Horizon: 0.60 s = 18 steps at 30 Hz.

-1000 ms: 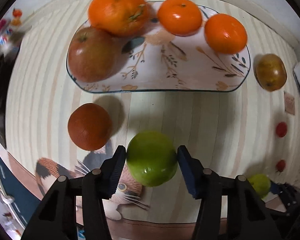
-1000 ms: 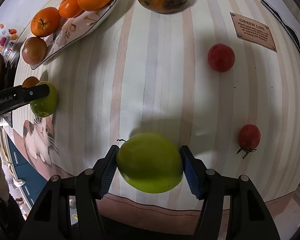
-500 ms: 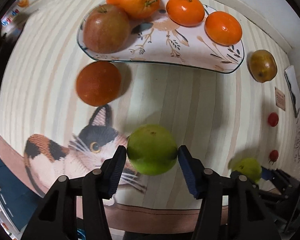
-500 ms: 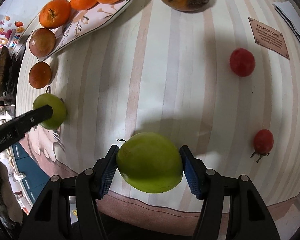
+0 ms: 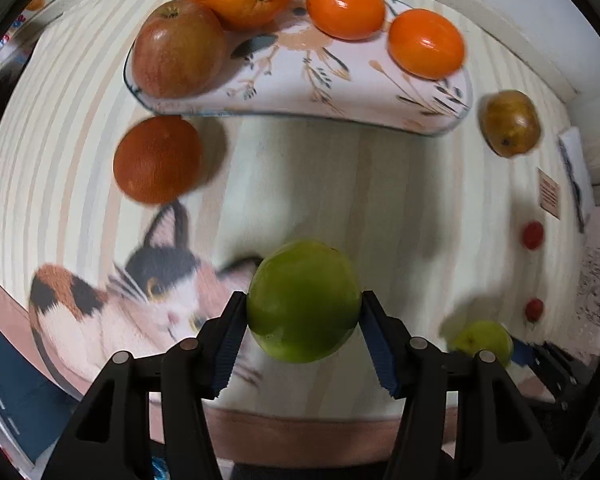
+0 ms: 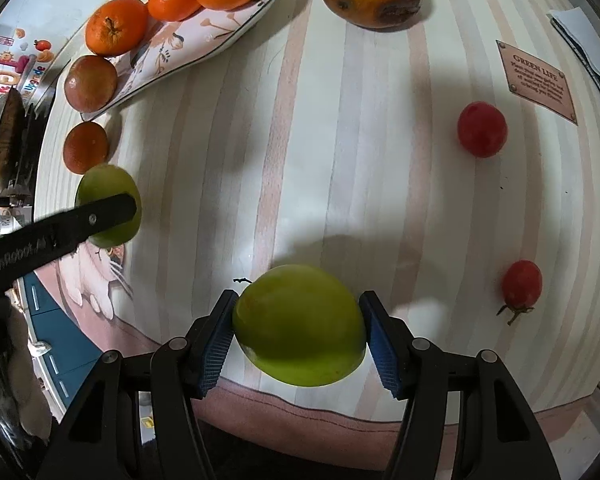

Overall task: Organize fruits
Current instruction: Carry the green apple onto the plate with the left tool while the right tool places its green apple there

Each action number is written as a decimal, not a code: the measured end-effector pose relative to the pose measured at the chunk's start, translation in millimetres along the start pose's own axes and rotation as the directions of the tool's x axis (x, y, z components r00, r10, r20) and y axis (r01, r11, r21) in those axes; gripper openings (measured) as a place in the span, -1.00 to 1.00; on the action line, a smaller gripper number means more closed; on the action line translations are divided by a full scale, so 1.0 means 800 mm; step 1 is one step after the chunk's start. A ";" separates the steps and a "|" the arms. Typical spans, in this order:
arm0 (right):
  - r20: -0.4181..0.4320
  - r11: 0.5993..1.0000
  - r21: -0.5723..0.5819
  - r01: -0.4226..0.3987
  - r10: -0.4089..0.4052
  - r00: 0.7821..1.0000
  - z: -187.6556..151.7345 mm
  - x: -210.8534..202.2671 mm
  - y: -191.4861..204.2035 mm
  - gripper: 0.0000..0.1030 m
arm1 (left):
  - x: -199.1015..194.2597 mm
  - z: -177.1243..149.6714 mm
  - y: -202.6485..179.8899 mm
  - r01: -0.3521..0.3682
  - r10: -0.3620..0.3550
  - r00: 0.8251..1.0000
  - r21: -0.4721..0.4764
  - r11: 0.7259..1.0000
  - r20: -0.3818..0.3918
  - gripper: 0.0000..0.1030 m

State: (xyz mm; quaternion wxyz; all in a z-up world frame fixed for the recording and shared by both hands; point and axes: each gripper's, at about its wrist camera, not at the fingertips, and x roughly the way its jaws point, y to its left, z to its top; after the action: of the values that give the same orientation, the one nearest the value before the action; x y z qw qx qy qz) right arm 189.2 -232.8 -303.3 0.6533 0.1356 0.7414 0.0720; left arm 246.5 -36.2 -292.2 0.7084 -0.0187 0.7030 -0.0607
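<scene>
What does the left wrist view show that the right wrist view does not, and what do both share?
Only the left wrist view shows the printed cat's face. Only the right wrist view shows the sign's words, GREEN LIFE, and some stickers at the far left. Both show the plate with three oranges and an apple, and a green fruit in each claw.

The left claw [image 5: 302, 320] is pointed straight down and is clamped on a green fruit [image 5: 303, 300]. The right claw [image 6: 298, 330] is tilted steeply downward and is closed on another green fruit [image 6: 299, 324].
</scene>
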 end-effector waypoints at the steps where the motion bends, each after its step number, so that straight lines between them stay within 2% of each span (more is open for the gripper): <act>1: 0.000 1.000 0.000 -0.004 0.004 1.000 -0.001 -0.002 -0.001 0.25 | -0.002 -0.009 0.000 0.020 -0.021 1.000 -0.003 1.000 -0.013 0.05; 4: 0.002 1.000 -0.006 -0.006 0.006 1.000 -0.002 -0.005 -0.001 0.25 | 0.000 -0.034 0.001 0.057 -0.057 0.997 -0.014 0.998 -0.046 0.05; 8: 0.002 1.000 -0.017 0.002 -0.002 1.000 -0.002 -0.004 0.000 0.25 | 0.007 -0.049 -0.003 0.042 -0.044 0.996 -0.019 0.999 -0.074 0.05; 14: -0.048 1.000 -0.007 -0.001 0.001 0.999 -0.005 0.006 -0.005 0.26 | 0.019 -0.054 -0.020 -0.007 0.007 0.999 -0.009 1.000 -0.045 0.05; 18: -0.053 1.000 0.003 -0.008 0.008 0.999 -0.009 0.004 -0.012 0.27 | 0.017 -0.051 -0.028 -0.021 0.021 0.999 0.000 1.000 -0.031 0.05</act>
State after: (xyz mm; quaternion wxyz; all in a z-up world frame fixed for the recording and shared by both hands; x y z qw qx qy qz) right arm 180.7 -240.8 -308.5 0.6329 0.1377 0.7580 0.0772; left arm 204.6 -57.4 -304.0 0.6979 -0.0105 0.7141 -0.0532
